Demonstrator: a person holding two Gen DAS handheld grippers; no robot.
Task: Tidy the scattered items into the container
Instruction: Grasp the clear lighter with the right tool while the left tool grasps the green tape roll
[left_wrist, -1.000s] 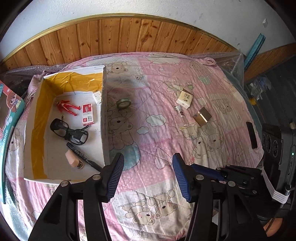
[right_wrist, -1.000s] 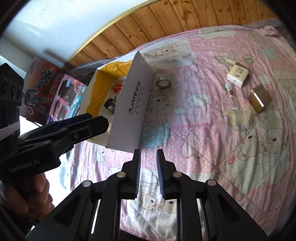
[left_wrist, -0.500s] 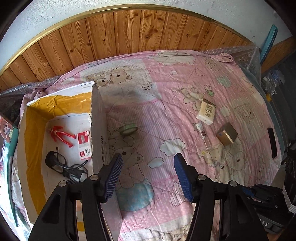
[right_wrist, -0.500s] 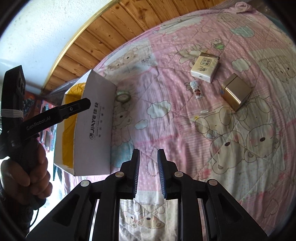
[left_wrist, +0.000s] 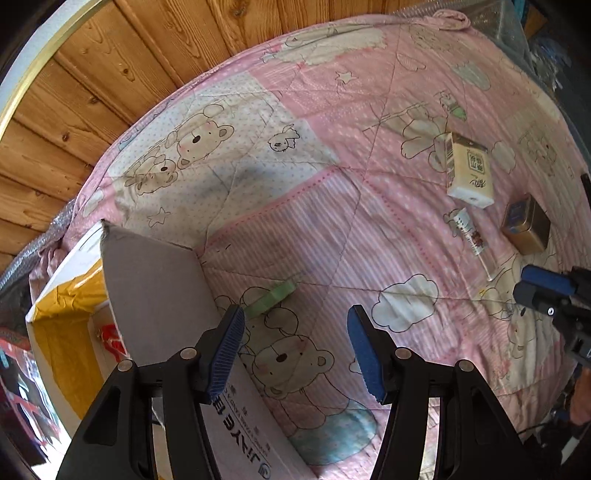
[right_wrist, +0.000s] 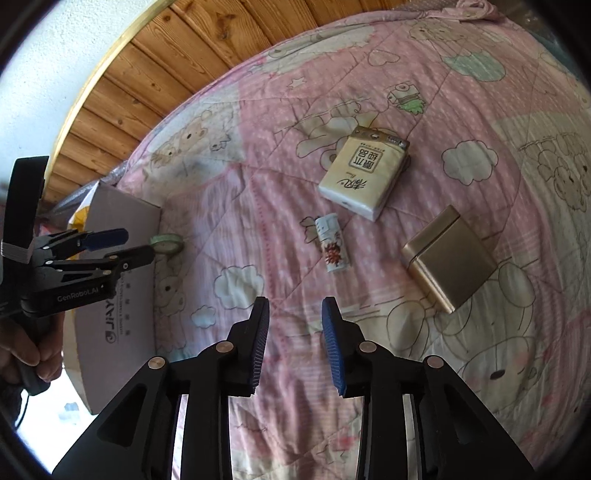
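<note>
A white cardboard box (left_wrist: 155, 280) with a yellow lining stands at the left of the pink quilt, its flap upright. A green tape roll (left_wrist: 271, 297) (right_wrist: 168, 244) lies on the quilt beside the box. My left gripper (left_wrist: 295, 350) hangs open just in front of the roll, nothing between its fingers. A cream tissue pack (right_wrist: 364, 177), a small printed lighter (right_wrist: 332, 249) and a gold tin (right_wrist: 448, 258) lie further right. My right gripper (right_wrist: 295, 349) stands open a short way before the lighter, holding nothing.
A wooden headboard (left_wrist: 129, 85) runs along the far side of the bed. A red item (left_wrist: 112, 341) shows inside the box. The right gripper (left_wrist: 554, 291) reaches into the left wrist view at the right edge. A dark strip (left_wrist: 586, 188) lies at the quilt's right edge.
Both grippers have moved forward and lower toward the quilt. The right gripper's jaws went from shut to open. The left gripper now sits close to the tape roll.
</note>
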